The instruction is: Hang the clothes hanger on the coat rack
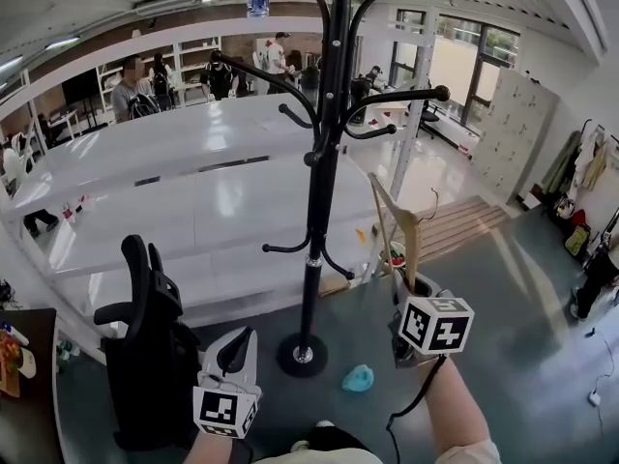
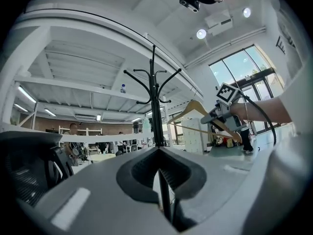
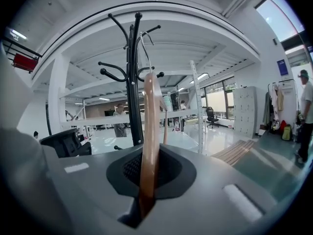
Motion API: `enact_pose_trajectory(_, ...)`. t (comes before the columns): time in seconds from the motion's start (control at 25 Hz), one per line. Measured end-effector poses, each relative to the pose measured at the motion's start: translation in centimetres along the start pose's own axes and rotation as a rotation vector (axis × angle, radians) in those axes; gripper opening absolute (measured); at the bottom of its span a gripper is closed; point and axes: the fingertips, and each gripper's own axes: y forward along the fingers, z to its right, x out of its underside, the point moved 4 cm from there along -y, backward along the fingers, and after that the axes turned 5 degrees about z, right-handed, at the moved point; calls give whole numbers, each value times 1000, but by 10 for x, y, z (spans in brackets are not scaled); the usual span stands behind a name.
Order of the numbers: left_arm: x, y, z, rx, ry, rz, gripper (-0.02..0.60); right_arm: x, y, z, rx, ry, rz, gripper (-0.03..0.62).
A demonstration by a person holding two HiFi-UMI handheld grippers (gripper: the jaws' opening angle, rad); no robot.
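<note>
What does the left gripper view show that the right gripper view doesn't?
Left gripper view only: the right gripper seen from outside, holding the wooden hanger side-on with its full triangle visible. The left gripper has its own tongs shut and empty.
Right gripper view only: the hanger edge-on, clamped between that gripper's tongs. There is a black office chair at left and white lockers at right.
Both: the black coat rack, with the hanger not yet on any hook.

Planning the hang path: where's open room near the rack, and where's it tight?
Open: the gap between the pole and the hanger, and the floor right of the right gripper. Tight: the chair by the left gripper.
</note>
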Motion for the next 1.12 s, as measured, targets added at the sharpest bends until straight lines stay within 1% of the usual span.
enact_pose_trajectory(0.32,5,29,-15,-30,0,3,0,-38,60,-2,-42,-13,-6,26)
enact_pose_trajectory(0.6,8,58,-19,-30,4,-3,0,-60,120,-5,-76,-72,-67,27)
enact_pose_trajectory(0.76,16,64,-21,-36,1,-15,0,-62,145,-9,-102,-64,-100,28)
enact_pose_trajectory(0.88,19,66,-22,-38,-1,-23,0,-57,163,-11,-117,-49,-144,28)
enact_pose_trajectory(1.0,21,67,-23,-36,1,-29,0,-50,177,-11,-123,-33,-191,27)
enact_pose_trajectory(1.12,24,66,-25,-38,-7,-38,0,-43,183,-10,-118,-20,-209,27)
